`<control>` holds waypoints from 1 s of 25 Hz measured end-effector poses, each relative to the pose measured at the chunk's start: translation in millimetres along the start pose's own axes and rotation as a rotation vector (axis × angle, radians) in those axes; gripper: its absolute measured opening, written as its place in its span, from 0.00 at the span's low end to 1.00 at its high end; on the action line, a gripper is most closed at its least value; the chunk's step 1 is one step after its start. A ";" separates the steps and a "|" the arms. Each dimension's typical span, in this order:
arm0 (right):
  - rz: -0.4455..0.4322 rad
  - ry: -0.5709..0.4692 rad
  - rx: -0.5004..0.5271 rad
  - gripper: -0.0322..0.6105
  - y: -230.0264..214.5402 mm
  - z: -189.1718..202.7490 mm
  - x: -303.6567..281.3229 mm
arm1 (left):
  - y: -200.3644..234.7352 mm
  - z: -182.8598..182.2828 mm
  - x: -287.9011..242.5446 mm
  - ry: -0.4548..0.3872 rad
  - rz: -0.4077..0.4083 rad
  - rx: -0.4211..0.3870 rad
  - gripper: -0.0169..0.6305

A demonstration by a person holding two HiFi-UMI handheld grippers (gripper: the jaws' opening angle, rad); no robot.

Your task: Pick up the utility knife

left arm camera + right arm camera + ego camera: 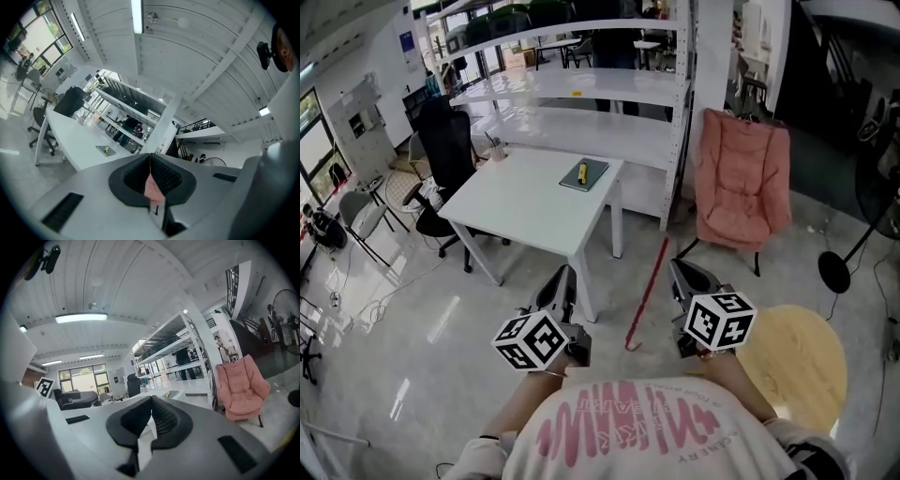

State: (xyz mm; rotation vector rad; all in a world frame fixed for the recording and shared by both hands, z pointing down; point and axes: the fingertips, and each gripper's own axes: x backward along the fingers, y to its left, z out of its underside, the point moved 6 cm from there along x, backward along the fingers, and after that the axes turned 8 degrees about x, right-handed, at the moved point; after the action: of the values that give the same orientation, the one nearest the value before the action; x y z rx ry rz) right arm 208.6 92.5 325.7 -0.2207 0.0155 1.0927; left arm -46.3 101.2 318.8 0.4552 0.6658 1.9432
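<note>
Left tool [150, 161]: pads pressed tog at the tips, nothing in em. Right tool [151, 409]: same deal, clamped fully closed & empty. Both are held about level, close in front of the person's chest. They point toward the white counter [525, 202] but sit well short of it, so imo this is the approach step and the grab hasn't begun.

The utility knife [582, 172] is the small yellow thing lying flat on a dark green mat [596, 170], near the far right corner of the counter. White shelving [581, 89] is right behind it and a pink chair [741, 178] is off to the right. There's a red stick [647, 286] on the floor btw the person and the counter leg.

How I'd do it:
- Step round the red stick and get right up to the counter edge.
- One tool is enough, either would reach.
- Open the jaws wide BEFORE going in and tilt the tool down.
- Close across the knife's narrow width, not along its length.
- It's low & flat, so the pads prob need to get almost down to the mat or they'll skid off the top.
- Can't tell from here if the blade's out, so treat it as if it is.
</note>
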 end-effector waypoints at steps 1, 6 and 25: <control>0.005 0.005 -0.007 0.08 -0.3 1.7 -9.6 | 7.6 -3.4 -5.9 0.008 -0.001 -0.002 0.06; -0.004 0.025 -0.018 0.08 3.0 4.8 -59.8 | 41.5 -23.7 -30.9 0.015 -0.003 0.003 0.06; -0.052 0.146 -0.066 0.08 6.3 49.6 -161.6 | 135.1 -29.4 -64.1 0.052 -0.099 0.119 0.06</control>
State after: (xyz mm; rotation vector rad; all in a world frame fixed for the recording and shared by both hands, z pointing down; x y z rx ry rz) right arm 123.5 -37.5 392.7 -0.3583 0.1039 1.0247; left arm -128.7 -12.2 378.8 0.4377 0.8264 1.8334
